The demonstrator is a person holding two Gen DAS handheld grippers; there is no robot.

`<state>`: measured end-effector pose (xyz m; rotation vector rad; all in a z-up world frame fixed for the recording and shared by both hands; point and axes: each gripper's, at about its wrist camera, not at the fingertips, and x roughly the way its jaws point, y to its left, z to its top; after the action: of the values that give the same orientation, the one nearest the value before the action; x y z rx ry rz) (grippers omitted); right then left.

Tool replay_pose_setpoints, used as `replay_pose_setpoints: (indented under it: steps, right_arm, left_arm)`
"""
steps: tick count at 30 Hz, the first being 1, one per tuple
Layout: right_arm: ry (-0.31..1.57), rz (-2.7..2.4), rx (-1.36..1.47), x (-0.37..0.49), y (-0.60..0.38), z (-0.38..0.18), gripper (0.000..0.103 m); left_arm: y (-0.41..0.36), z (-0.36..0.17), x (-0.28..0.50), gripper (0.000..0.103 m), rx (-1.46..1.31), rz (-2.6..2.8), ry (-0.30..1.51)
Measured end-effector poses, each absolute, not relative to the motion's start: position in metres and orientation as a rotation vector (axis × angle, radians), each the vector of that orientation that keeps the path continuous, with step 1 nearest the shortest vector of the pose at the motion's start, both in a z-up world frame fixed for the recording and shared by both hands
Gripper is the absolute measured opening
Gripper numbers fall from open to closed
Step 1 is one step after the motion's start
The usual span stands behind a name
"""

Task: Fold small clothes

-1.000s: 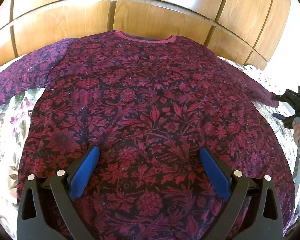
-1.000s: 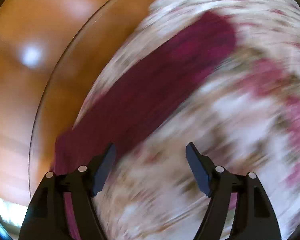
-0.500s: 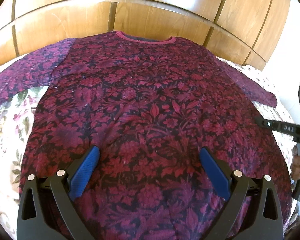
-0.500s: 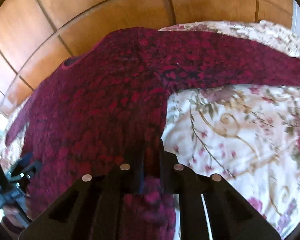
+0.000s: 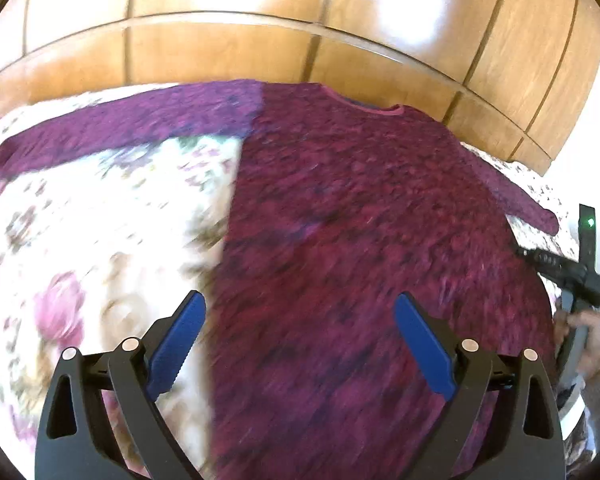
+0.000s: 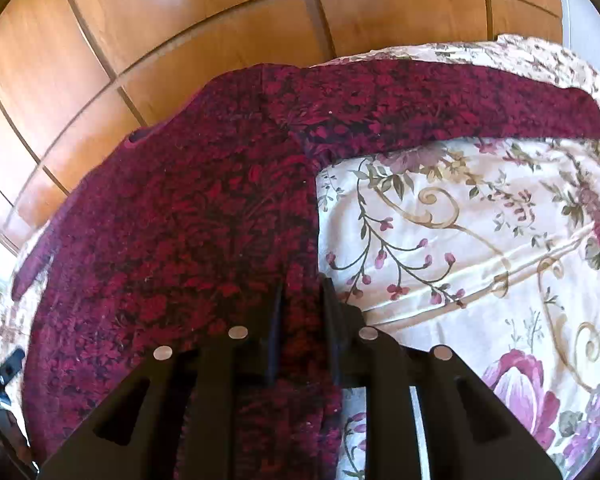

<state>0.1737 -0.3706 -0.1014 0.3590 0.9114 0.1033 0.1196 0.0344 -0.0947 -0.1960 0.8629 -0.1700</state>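
Observation:
A dark red floral long-sleeved top (image 5: 360, 220) lies flat on a floral bedspread, neck toward the wooden headboard, both sleeves spread out. My left gripper (image 5: 300, 344) is open with blue pads, hovering over the top's lower left edge; the view is blurred. My right gripper (image 6: 302, 320) is shut on the top's (image 6: 188, 232) lower right side edge. The right gripper also shows at the right of the left wrist view (image 5: 568, 276).
The cream floral bedspread (image 6: 480, 240) extends to both sides of the top. A wooden panelled headboard (image 5: 260, 40) runs along the far side. A pale wall shows at the far right in the left wrist view.
My left gripper has swung left from the top's middle toward its left edge. My right gripper closed on the top's right side edge and stays there.

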Motion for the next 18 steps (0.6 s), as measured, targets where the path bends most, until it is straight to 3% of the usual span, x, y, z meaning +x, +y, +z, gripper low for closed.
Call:
replay_pose_setpoints:
  steps: [6,8,10,12,13,16,18]
  right_arm:
    - [0.898,0.143,0.465,0.163,-0.388,-0.106,0.022]
    - [0.904,0.15,0.487,0.16,-0.389,-0.105,0.028]
    - [0.914,0.164,0.489,0.158,-0.386,-0.101,0.041]
    - [0.931,0.194,0.461,0.153,-0.378,-0.097,0.062]
    - [0.942,0.205,0.425,0.151,-0.369,-0.094,0.063]
    - [0.958,0.17,0.212,0.135,-0.342,-0.089,0.056]
    - [0.956,0.175,0.185,0.125,-0.336,-0.084,0.026]
  left_arm:
    - [0.052,-0.117,0.089,0.091,-0.266,-0.224,0.975]
    - [0.048,-0.119,0.083,0.079,-0.219,-0.213,0.97]
    - [0.045,-0.118,0.08,0.045,-0.195,-0.233,0.964]
    - [0.047,-0.118,0.079,0.027,-0.215,-0.256,0.968]
    - [0.047,-0.117,0.078,0.023,-0.213,-0.257,0.962]
    - [0.05,-0.115,0.075,0.019,-0.225,-0.268,0.958]
    - [0.052,-0.113,0.072,0.017,-0.224,-0.275,0.955]
